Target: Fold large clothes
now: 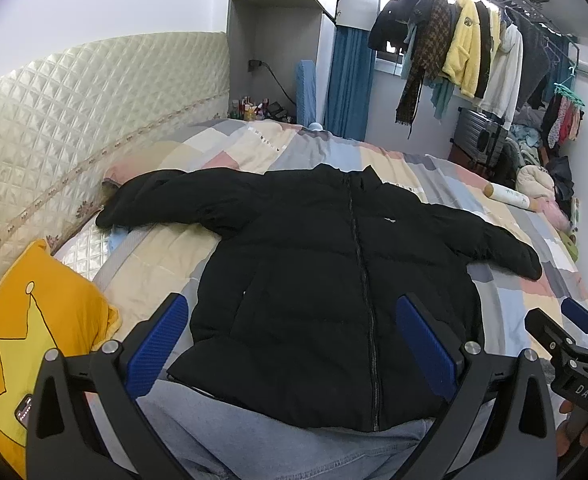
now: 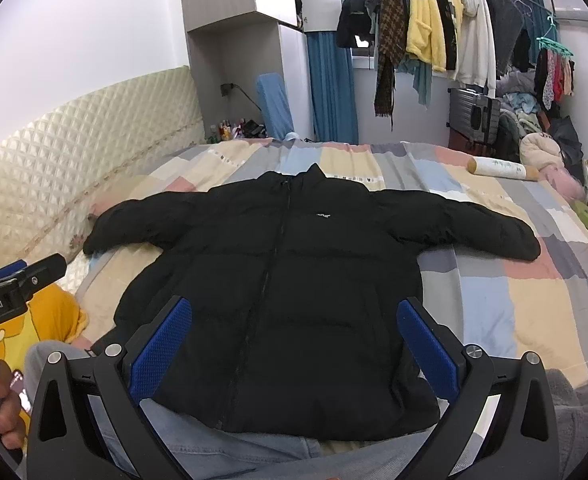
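Observation:
A black puffer jacket lies flat, front up and zipped, on the patchwork bed cover, both sleeves spread out to the sides; it also shows in the right wrist view. My left gripper is open and empty, hovering above the jacket's hem. My right gripper is open and empty too, above the hem a little to the right. The right gripper's body shows at the left wrist view's right edge, and the left gripper's body shows at the right wrist view's left edge.
Grey jeans lie at the near bed edge under the jacket's hem. A yellow cushion sits at the left by the quilted headboard. A white cylinder lies far right. Clothes hang on a rack behind the bed.

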{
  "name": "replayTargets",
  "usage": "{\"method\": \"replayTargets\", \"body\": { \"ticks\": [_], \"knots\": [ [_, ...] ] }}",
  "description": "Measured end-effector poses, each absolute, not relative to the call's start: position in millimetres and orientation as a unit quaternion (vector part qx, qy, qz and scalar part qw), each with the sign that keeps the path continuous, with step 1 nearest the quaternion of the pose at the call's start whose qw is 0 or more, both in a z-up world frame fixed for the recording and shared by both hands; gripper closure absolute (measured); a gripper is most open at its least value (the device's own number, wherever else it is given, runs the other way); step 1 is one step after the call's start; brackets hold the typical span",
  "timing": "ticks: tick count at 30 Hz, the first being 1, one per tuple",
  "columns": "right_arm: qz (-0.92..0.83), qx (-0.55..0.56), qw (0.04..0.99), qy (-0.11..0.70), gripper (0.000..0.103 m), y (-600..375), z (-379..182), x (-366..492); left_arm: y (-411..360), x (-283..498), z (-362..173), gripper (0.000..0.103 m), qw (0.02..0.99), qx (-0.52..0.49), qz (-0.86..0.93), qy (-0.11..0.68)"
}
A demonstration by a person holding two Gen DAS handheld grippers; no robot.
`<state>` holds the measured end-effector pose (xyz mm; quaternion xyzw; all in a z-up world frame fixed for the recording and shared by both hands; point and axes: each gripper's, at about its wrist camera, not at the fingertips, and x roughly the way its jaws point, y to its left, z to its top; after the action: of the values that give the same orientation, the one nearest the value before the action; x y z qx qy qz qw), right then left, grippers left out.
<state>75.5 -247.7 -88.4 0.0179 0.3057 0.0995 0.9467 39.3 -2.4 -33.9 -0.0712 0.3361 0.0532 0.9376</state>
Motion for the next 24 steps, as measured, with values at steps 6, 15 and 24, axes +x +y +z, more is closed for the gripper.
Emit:
{"method": "replayTargets", "body": {
  "ticks": [6,15,24],
  "knots": [
    [0.098,0.019,0.947,0.305,0.0,-249,-90,73,-3,38,-36,0.0,0.937,-0.067,0.055,0.338],
    [0.09,0.026,0.949,0.302,0.0,-257,-90,72,-10,38,-38,0.0,0.936,-0.065,0.052,0.342],
    [0.091,0.025,0.95,0.297,0.0,-263,-86,71,-14,36,-34,0.0,0.936,-0.065,0.056,0.34]
  ]
}}
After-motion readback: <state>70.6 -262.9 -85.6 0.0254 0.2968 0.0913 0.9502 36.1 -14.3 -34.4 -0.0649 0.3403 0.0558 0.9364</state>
